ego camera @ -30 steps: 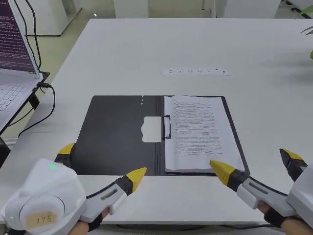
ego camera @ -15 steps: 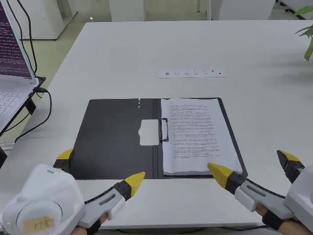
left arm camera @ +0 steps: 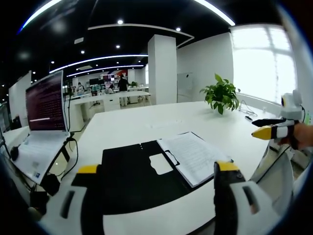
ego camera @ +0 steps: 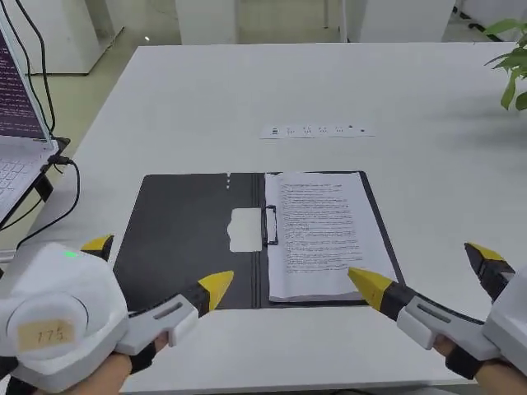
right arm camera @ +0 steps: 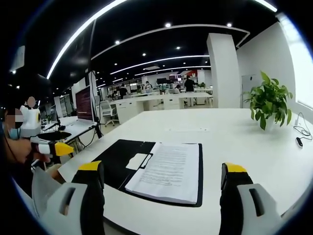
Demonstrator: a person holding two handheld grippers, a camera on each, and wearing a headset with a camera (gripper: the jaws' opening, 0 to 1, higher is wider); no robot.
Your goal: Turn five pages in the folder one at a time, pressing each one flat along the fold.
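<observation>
The left hand-held gripper [ego camera: 158, 263], white with black jaws and yellow tips, is at the near left corner of the open black folder [ego camera: 181, 239]. Its jaws stand wide apart and hold nothing. The right hand-held gripper [ego camera: 422, 265], of the same kind, is at the near right corner of the folder, also with jaws wide apart and empty; whether it touches anything I cannot tell. The folder lies flat on the white surface [ego camera: 247, 82]. On the right half of the folder rests a stack of white printed pages [ego camera: 321, 234], held at the fold by a thin metal clip [ego camera: 269, 225]. The left half of the folder carries a small white patch [ego camera: 244, 230]. Beyond the folder a flat white socket strip [ego camera: 317, 131] sits in the surface. Far left of the folder stands an open laptop [ego camera: 12, 123], and far right of it a green leafy plant [ego camera: 515, 66].
</observation>
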